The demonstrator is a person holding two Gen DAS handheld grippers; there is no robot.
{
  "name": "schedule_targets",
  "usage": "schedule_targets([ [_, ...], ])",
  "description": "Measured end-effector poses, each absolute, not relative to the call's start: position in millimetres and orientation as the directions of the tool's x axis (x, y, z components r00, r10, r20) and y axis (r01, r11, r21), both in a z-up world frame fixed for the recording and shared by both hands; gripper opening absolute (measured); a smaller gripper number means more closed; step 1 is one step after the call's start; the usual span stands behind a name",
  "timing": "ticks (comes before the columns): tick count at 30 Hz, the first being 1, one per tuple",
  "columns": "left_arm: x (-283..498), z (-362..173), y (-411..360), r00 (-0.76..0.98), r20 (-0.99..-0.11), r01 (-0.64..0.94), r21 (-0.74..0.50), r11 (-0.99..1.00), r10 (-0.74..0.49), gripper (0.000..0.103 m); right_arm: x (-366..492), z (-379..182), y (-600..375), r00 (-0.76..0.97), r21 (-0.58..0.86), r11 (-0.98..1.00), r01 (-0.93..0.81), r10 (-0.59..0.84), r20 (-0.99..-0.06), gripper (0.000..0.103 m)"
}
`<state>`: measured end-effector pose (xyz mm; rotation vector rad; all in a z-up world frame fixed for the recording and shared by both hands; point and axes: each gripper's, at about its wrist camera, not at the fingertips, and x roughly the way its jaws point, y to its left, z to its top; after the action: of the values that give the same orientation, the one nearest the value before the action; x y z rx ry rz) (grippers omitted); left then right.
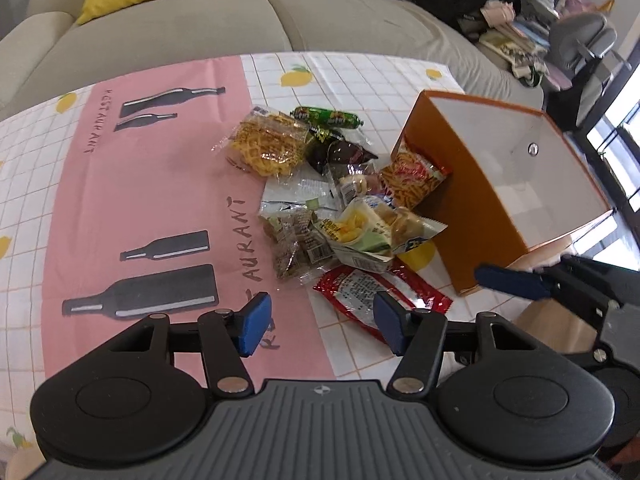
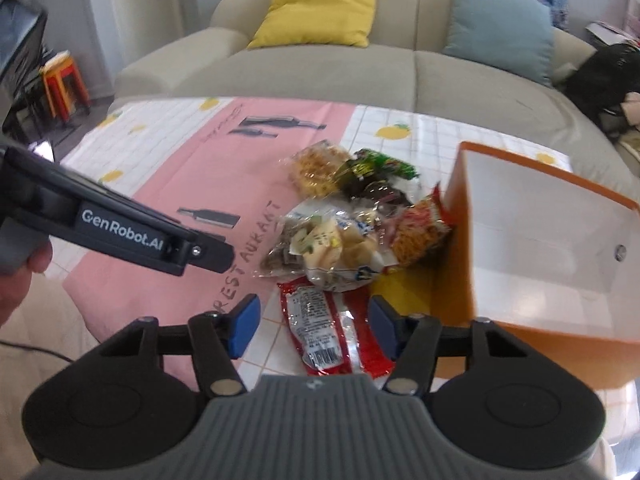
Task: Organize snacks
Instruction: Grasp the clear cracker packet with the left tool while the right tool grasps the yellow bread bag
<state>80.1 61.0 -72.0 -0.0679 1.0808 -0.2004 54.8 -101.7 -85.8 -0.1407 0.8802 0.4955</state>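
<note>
Orange box (image 1: 448,204) sits at two o'clock in the left wrist view, mouth up, snack pile (image 1: 320,192) touching its wall. Left hand-held gripper (image 1: 320,326) hangs apart and empty over the pink cloth on the worktop (image 1: 120,200). In the right wrist view, right hand-held gripper (image 2: 312,326) straddles the red packet (image 2: 332,332), pads not touching. Crowded hand-held grippers could collide, or nudge the box; open room lies at nine o'clock.

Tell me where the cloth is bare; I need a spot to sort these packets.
Bare: the pink strip left of the snack pile, around the printed bottles. Crowded: between the pile and the orange box; the red packet fills the near gap.
</note>
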Motion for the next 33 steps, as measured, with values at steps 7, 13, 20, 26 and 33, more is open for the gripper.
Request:
schedule_targets([
  [7, 106.2, -92.1, 90.9, 0.422, -0.890, 0.059, -0.165, 0.985, -0.175, 0.069, 87.1, -104.3, -86.2, 0.535, 0.011, 0.861, -0.509, 0.326, -0.779, 0.067],
  [13, 126.9, -104.5, 95.8, 0.404, -0.890, 0.055, -0.207, 0.977, -0.211, 0.069, 116.4, -119.9, -73.9, 0.540, -0.045, 0.829, -0.557, 0.320, -0.778, 0.074],
  [20, 144.8, -122.6, 97.8, 0.383, -0.893, 0.034, -0.243, 0.969, -0.237, 0.069, 145.3, -138.5, -61.7, 0.502, -0.029, 0.824, -0.566, 0.317, -0.805, 0.076],
  [26, 155.5, -136.3, 93.9, 0.371, -0.888, 0.011, -0.289, 0.957, -0.273, 0.070, 152.4, -149.6, -59.9, 0.484, -0.011, 0.826, -0.563, 0.319, -0.815, 0.069],
  [33, 167.5, -147.5, 87.7, 0.367, -0.883, -0.057, -0.337, 0.940, -0.294, 0.076, 161.5, -146.1, -78.1, 0.486, 0.064, 0.866, -0.496, 0.337, -0.806, 0.063],
])
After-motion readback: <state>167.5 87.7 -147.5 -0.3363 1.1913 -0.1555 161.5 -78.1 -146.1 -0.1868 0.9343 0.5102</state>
